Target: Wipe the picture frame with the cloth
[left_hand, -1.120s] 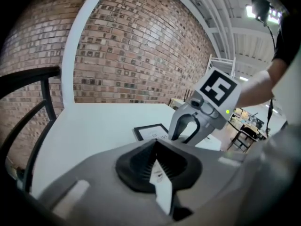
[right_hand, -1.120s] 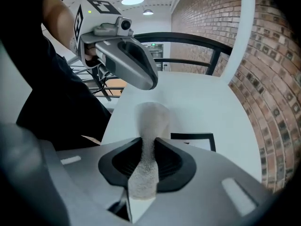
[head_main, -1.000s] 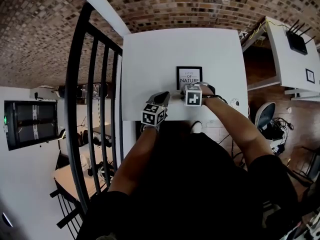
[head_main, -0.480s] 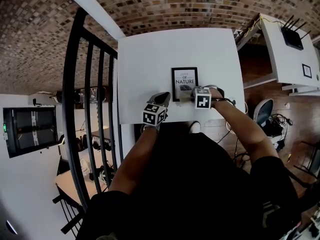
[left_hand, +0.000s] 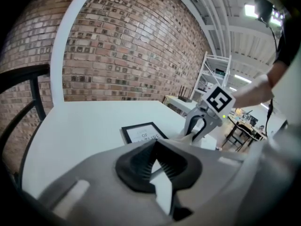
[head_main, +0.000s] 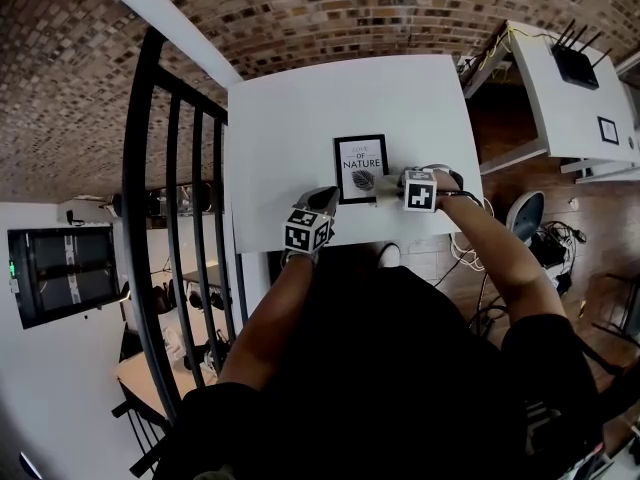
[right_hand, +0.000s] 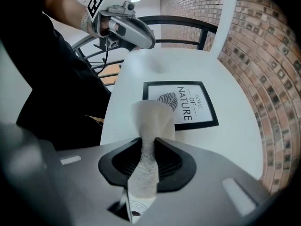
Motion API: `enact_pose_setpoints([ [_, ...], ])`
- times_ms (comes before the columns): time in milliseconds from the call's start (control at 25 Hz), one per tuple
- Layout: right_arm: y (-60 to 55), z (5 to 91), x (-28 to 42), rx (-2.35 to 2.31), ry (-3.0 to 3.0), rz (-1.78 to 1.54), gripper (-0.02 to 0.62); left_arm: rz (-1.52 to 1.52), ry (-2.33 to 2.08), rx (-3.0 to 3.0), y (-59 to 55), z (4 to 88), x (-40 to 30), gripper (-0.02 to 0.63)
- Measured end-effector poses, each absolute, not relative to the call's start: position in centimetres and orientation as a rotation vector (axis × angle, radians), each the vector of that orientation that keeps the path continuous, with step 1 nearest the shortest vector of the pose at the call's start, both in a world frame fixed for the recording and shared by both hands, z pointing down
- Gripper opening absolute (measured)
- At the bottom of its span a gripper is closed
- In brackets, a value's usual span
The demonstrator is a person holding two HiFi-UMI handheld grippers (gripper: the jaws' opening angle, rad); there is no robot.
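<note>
A black picture frame [head_main: 361, 168] with a white print reading "NATURE" lies flat near the front edge of the white table [head_main: 290, 118]. My right gripper [head_main: 392, 190] sits just right of the frame's lower right corner, pointing left at it. It is shut on a white cloth [right_hand: 153, 121], whose free end droops beside the frame [right_hand: 180, 104]. My left gripper [head_main: 320, 201] rests at the table's front edge, left of the frame, with its jaws closed together on nothing. From the left gripper view the frame [left_hand: 143, 133] lies ahead, with the right gripper [left_hand: 200, 126] beside it.
A black metal railing [head_main: 165, 228] runs along the table's left side, with a brick wall [head_main: 350, 8] behind. A second white table [head_main: 575, 98] with a black router stands at the right. Cables and a chair lie on the floor below it.
My right gripper has slid to the right with the cloth, off the frame's lower edge to beside its corner. The left gripper has stayed in place.
</note>
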State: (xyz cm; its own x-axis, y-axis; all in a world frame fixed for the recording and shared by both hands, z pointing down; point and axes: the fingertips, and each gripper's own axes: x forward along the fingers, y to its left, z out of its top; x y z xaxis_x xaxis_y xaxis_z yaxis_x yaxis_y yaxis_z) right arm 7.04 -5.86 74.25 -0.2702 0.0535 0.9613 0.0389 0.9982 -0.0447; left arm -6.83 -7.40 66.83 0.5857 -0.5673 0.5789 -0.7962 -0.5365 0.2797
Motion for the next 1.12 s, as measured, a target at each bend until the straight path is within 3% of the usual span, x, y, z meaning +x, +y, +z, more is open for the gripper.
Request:
enact_pose_setpoints([
  [200,-8.0,70.7,6.1,0.07,-1.986,0.059,0.086,0.534,-1.117,2.314,-7.8,65.2,-6.7,0.002],
  [520,-12.4,57.1,2.7,0.562,-2.542,0.145,0.086,0.383,-1.178,2.481,-8.9,57.6,-5.8,0.002],
  [840,-10.7,45.4,4.0,0.862,-2.94,0.102,0.086,0.197,-1.219,2.701,-8.1,47.7,-3.7,0.002],
  [1120,-7.1,40.7,5.0,0.891,-3.07,0.009,0.086,0.045,-1.199,2.79,-5.5,42.6,-1.6,0.002],
])
